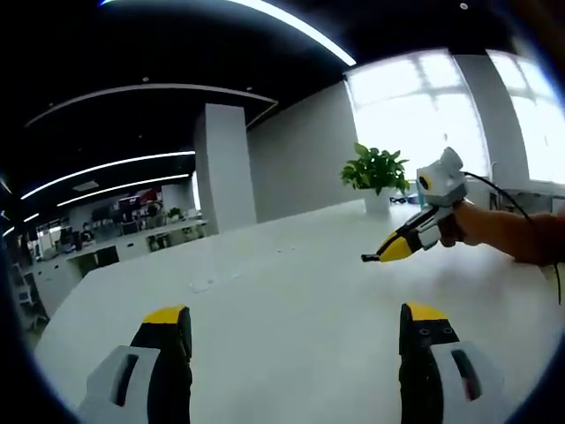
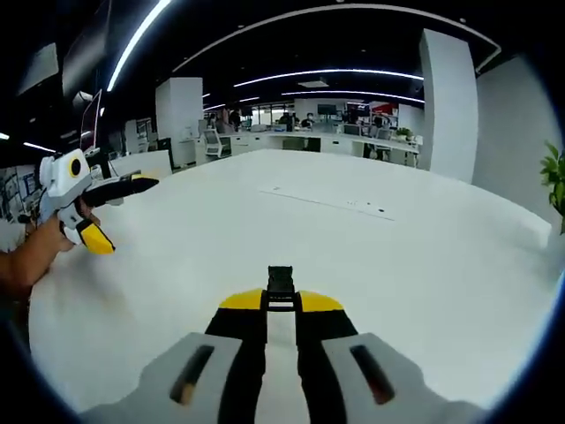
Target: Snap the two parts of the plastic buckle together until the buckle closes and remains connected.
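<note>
The right gripper (image 2: 281, 305) is pinching one black buckle part (image 2: 280, 281) above the white desk (image 2: 424, 265). The left gripper (image 1: 296, 322) is hanging spread and empty. Judging by this, mating needs the second part fetched first.

We see our left gripper (image 1: 296, 340) and right gripper (image 2: 281, 318) with black jaws, yellow tips, grey-white bodies; a black cable (image 1: 503, 196) trails.

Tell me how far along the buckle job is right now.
Nothing looks joined yet. In hand: the right gripper is shut on a black buckle part above the white table. The left gripper is open, holding nothing. Left: getting the second part and snapping them together.
</note>
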Demonstrator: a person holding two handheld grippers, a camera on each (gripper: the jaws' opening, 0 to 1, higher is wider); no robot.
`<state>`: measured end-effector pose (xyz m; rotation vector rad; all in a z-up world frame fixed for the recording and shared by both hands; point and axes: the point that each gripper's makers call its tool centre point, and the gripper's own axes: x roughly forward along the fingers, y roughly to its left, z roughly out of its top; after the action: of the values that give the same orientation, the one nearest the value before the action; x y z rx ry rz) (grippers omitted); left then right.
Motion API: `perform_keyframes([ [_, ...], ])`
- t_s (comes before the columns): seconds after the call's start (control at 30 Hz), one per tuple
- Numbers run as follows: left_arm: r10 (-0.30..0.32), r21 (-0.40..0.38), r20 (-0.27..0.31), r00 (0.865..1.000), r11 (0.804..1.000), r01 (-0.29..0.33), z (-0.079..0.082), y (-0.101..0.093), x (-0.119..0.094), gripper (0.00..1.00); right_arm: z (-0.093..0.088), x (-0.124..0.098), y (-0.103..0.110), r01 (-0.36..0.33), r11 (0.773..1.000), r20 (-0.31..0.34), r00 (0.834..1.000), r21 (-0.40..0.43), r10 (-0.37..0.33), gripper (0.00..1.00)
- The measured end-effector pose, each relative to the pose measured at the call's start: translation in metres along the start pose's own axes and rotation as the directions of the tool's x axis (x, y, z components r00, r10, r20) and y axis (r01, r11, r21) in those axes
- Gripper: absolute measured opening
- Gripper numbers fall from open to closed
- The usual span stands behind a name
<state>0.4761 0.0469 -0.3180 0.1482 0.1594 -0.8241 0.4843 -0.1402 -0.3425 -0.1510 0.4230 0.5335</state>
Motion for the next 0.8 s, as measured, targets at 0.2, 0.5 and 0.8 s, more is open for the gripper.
perform_keyframes([
  [0.2, -0.007, -0.006, -0.003, 1.000, 1.000, 0.007, 0.000, -0.002, 0.000, 1.00, -0.002, 0.009, 0.000, 0.002, 1.000, -0.016, 1.000, -0.008, -0.002, 0.09],
  [0.5, -0.003, -0.010, 0.000, 1.000, 1.000, 0.003, 0.000, 0.000, -0.001, 1.00, 0.006, 0.021, -0.005, 0.016, 1.000, -0.020, 1.000, -0.020, -0.016, 0.09],
  [0.8, -0.002, -0.013, -0.001, 1.000, 1.000, 0.002, -0.001, 0.001, 0.000, 1.00, 0.006, 0.028, -0.013, 0.020, 1.000, -0.029, 0.999, -0.016, -0.020, 0.09],
])
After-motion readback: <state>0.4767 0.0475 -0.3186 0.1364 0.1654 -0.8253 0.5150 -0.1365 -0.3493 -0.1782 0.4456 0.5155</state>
